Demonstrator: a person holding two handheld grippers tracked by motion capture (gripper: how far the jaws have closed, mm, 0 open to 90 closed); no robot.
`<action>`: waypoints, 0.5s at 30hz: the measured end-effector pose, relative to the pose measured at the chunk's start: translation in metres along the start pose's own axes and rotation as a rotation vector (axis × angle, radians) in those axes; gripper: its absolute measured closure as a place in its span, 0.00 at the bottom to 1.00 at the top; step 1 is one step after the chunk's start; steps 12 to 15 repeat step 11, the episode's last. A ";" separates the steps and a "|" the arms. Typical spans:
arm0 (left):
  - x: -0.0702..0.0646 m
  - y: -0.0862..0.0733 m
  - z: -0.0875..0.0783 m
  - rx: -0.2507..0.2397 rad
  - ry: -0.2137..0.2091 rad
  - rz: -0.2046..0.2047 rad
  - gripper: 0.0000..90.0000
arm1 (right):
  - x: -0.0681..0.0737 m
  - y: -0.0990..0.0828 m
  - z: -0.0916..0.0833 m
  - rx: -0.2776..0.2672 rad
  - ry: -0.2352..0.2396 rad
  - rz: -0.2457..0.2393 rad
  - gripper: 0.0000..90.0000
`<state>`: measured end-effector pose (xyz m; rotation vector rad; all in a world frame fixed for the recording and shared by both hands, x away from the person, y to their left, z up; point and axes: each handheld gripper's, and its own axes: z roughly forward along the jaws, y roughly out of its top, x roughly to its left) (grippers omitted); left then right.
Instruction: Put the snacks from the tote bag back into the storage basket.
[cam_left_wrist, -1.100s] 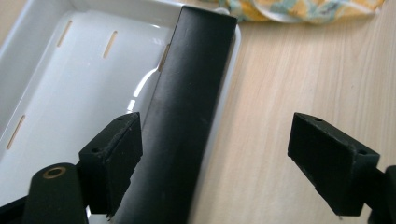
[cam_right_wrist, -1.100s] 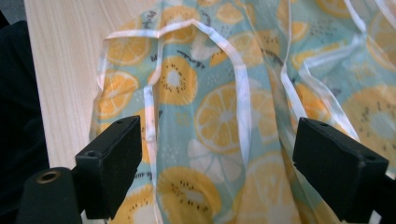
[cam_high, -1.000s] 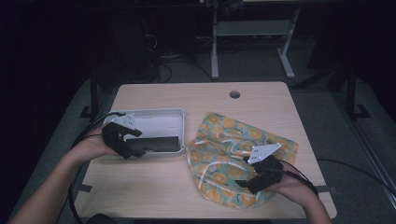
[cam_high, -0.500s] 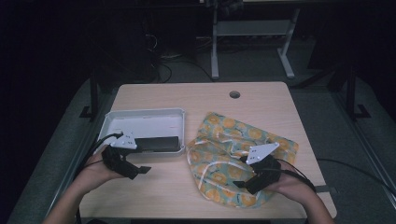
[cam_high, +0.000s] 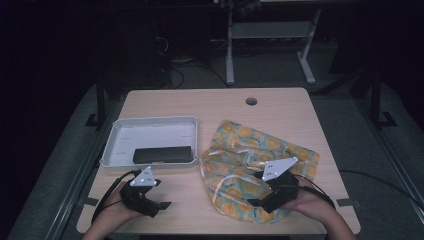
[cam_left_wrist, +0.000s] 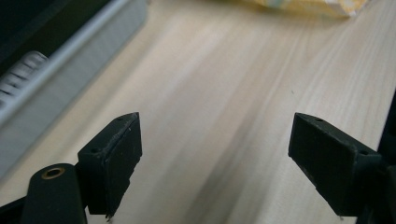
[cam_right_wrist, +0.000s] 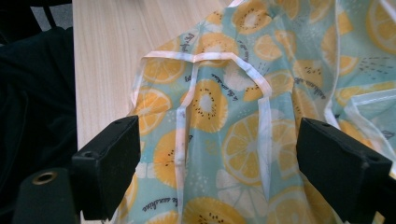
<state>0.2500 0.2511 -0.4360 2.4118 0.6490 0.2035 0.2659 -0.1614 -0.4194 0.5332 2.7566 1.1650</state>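
- The right gripper (cam_high: 258, 204) rests low on the near edge of the bag (cam_high: 250, 167), a lemon-print pouch lying flat and crumpled on the table (cam_high: 225, 112). Its jaws are spread wide and hold nothing.
- In the right gripper view the bag (cam_right_wrist: 243, 107) lies between and beyond the jaws, with a white strap (cam_right_wrist: 264, 126) looping across the print.
- The step in hand looks like taking hold of the bag. To do it well, I would aim for the strap or a raised fold, not the flat sheet, and come down until one jaw slides under the edge before closing.
- The film looks thin and slippery, so a shallow bite may pull free; a deeper bite near the seam should hold better.
- The left gripper (cam_high: 156, 201) sits on bare wood near the table's front edge, well apart from the bag. Its jaws are also wide apart and empty.
- In the left gripper view the tray (cam_left_wrist: 70, 60) wall runs along the left, and a corner of the bag (cam_left_wrist: 308, 5) shows at the top.
- The white tray (cam_high: 150, 122) stands just left of the bag, with a dark flat box (cam_high: 162, 154) inside along its near wall.
- Nothing blocks the right gripper. The tray is close enough that a dragged bag could nudge it.
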 end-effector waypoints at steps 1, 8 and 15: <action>-0.002 0.000 0.001 0.015 -0.005 0.025 0.19 | 0.001 -0.001 0.001 0.003 0.000 0.002 0.15; -0.001 0.001 0.003 0.005 -0.019 0.052 0.19 | 0.000 -0.003 0.004 0.010 -0.017 0.004 0.15; -0.001 0.001 0.004 0.004 -0.024 0.056 0.19 | 0.000 -0.004 0.002 -0.003 -0.019 0.024 0.15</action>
